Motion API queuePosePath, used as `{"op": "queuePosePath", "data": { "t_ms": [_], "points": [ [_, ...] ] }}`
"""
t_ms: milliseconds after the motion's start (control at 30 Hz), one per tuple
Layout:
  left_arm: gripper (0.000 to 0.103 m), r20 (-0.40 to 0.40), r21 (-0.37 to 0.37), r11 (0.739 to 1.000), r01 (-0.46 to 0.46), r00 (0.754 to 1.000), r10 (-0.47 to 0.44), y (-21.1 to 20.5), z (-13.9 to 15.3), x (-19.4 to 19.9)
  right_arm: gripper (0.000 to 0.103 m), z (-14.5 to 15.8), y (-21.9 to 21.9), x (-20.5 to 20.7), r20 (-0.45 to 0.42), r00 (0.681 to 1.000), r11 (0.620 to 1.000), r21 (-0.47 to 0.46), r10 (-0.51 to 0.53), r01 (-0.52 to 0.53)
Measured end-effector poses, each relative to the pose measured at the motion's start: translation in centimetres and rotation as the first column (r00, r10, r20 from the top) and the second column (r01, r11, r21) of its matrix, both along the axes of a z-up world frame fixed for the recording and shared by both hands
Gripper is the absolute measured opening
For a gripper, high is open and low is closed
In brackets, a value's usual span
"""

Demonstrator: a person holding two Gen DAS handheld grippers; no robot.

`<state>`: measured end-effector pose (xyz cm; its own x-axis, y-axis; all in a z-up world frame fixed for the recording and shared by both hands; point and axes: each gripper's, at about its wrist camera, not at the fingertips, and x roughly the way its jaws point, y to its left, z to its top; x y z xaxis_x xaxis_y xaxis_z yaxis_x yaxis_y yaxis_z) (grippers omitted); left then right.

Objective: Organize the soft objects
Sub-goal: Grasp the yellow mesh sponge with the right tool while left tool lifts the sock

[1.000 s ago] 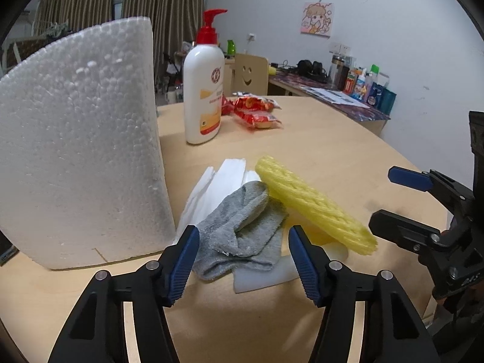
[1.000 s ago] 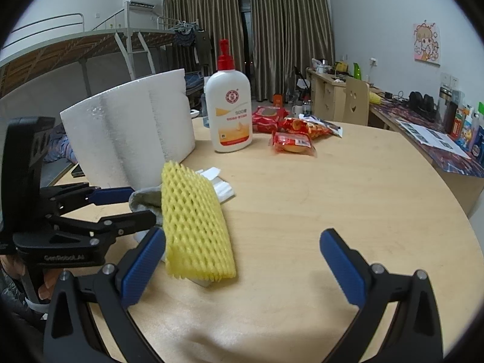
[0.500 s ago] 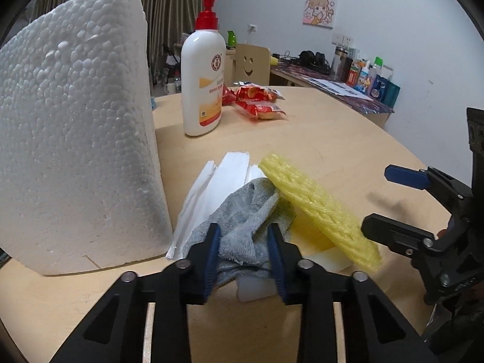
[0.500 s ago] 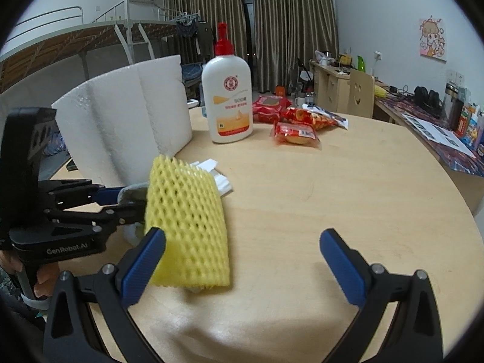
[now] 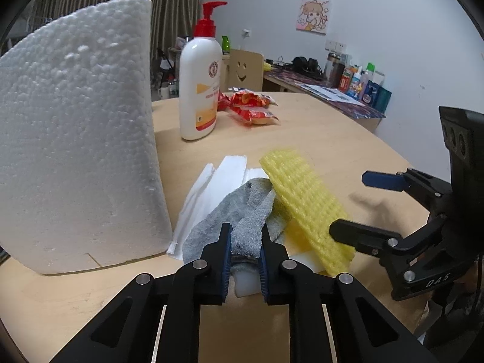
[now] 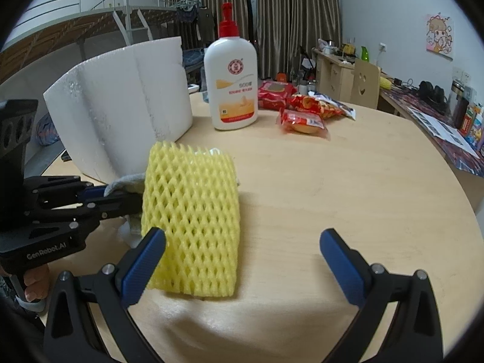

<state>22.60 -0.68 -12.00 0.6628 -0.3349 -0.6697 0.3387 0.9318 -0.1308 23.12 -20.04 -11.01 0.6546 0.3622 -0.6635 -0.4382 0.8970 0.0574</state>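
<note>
The crumpled grey terry cloth (image 5: 242,211) lies on the round pale wooden table (image 5: 317,139), atop flat white foam sheets (image 5: 220,178). The left gripper (image 5: 245,239) has just been closing its jaws, and its blue pads now pinch the cloth's near fold. At the cloth's three o'clock a yellow foam mesh sleeve (image 5: 305,202) leans over its edge. The right gripper (image 6: 242,251) hangs with jaws wide apart, its left finger just beside the sleeve's near corner, holding nothing. At the cloth's nine o'clock stands a curved white styrofoam slab (image 5: 75,136); at twelve, well apart, a white pump bottle with red cap (image 5: 199,84) and red snack packets (image 5: 251,109).
</note>
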Motion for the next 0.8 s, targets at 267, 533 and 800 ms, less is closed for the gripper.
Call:
{"op": "queuePosePath", "data": {
  "t_ms": [267,533,800],
  "points": [
    [0.017,-0.001,-0.013,1.0,-0.012,1.0,0.012,0.4,0.0,-0.2,0.103,0.1,1.2,-0.1,-0.038,0.999,0.999,0.013,0.038,-0.038],
    [0.017,-0.007,-0.012,1.0,-0.018,1.0,0.018,0.5,-0.1,0.0,0.103,0.2,2.1,0.1,-0.05,0.997,0.998,0.027,0.06,-0.058],
    [0.017,0.004,-0.016,1.0,-0.021,1.0,0.021,0.6,0.0,0.0,0.061,-0.7,2.1,1.1,-0.103,0.994,0.999,0.015,0.044,-0.043]
  ]
}}
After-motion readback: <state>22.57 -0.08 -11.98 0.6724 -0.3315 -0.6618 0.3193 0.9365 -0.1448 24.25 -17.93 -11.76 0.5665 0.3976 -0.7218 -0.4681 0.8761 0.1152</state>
